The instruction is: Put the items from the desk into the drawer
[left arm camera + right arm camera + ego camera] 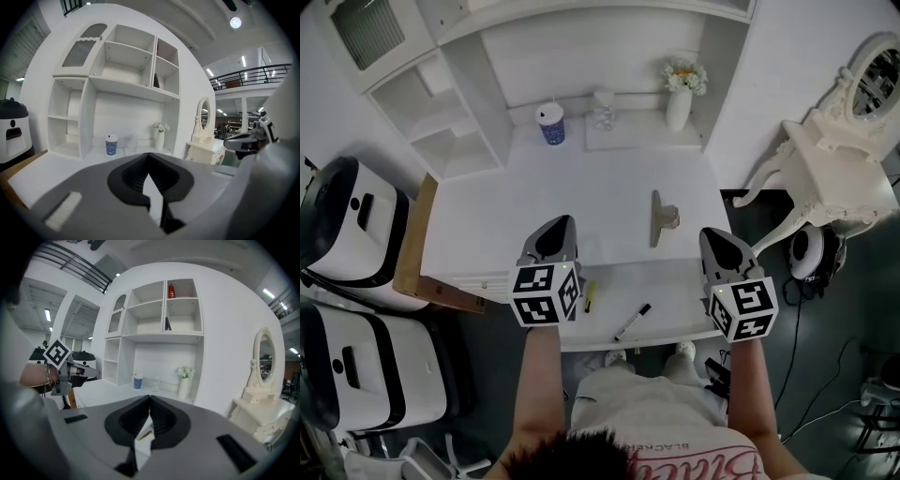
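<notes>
A white desk has its front drawer pulled open. In the drawer lie a yellow marker and a black pen. On the desk top, right of centre, lies a flat grey bar-shaped item with a tan end. My left gripper hovers over the drawer's left part, jaws shut and empty. My right gripper hangs at the drawer's right end, just right of the grey item, also shut on nothing. In the right gripper view a sliver of the tan item shows below the jaws.
At the desk's back stand a blue patterned cup, a clear glass and a white vase with flowers. White shelves rise at the left. Two white machines sit on the floor left; an ornate mirror table stands right.
</notes>
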The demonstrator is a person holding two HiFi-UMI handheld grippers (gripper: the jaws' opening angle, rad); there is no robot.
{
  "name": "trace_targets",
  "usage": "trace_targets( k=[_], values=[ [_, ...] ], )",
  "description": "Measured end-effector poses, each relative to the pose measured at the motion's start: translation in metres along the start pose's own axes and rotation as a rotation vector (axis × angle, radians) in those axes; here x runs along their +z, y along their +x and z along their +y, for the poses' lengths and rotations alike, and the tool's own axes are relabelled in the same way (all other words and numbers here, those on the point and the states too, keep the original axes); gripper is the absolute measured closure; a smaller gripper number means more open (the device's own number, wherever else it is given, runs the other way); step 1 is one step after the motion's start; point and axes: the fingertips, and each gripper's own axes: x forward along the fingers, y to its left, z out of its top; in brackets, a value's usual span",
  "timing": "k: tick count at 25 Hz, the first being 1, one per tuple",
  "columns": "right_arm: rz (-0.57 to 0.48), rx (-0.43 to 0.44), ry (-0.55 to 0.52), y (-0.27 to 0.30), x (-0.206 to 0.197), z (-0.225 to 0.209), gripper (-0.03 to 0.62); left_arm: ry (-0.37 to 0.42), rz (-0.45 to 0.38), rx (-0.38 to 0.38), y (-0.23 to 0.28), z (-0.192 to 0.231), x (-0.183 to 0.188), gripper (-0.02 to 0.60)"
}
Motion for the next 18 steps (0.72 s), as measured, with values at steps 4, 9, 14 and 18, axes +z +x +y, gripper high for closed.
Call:
trace_targets(
  k=[4,9,14,18],
  values=[
    [0.0,0.024,-0.001,-0.001,-0.006,-0.025,0.586,0.026,0.019,0.03,0.016,-0.025,-0.005,0.572],
    [0.008,0.069,-0.017,-0.006,-0.015,-0.065,0.586,0.024,0.036,0.098,0.033,-0.056,-0.014,0.572],
    [-0.001,0.09,-0.019,-0.009,-0.022,-0.113,0.586,0.018,0.029,0.161,0.053,-0.083,-0.014,0.569],
    [0.005,0.113,-0.025,-0.01,-0.033,-0.144,0.586,-0.002,0.007,0.18,0.072,-0.105,-0.011,0.409]
  ],
)
